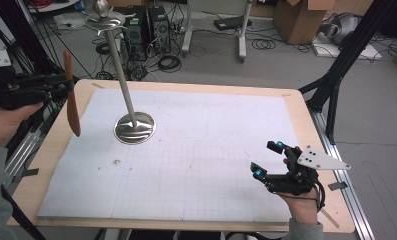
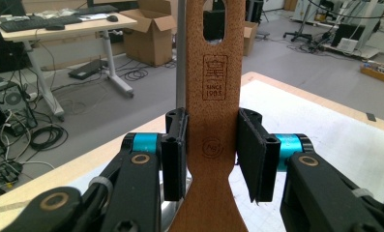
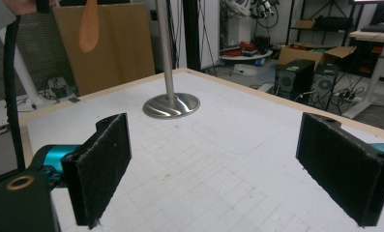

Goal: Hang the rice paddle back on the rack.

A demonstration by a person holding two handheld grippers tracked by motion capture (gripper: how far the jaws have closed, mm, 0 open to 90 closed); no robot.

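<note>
A wooden spatula [image 1: 72, 107] hangs upright above the table's left edge, with my left gripper [image 1: 62, 86] shut on its handle. In the left gripper view both pads press the sides of the spatula's stamped handle [image 2: 213, 72], below its hanging hole. A metal stand [image 1: 134, 127] has a round base on the white mat and a slanted pole [image 1: 121, 70] rising to hooks [image 1: 104, 20] at the top. My right gripper [image 1: 267, 161] rests low at the front right, open with nothing between its jaws [image 3: 228, 164]. The right gripper view shows the stand's base [image 3: 171, 105] and the spatula's blade [image 3: 89, 26].
A white gridded mat [image 1: 196, 155] covers the wooden table [image 1: 313, 150]. Beyond the far edge the floor holds computer towers [image 1: 147, 25], cables and cardboard boxes [image 1: 301, 20]. A black tripod leg [image 1: 336, 75] stands by the right rear corner.
</note>
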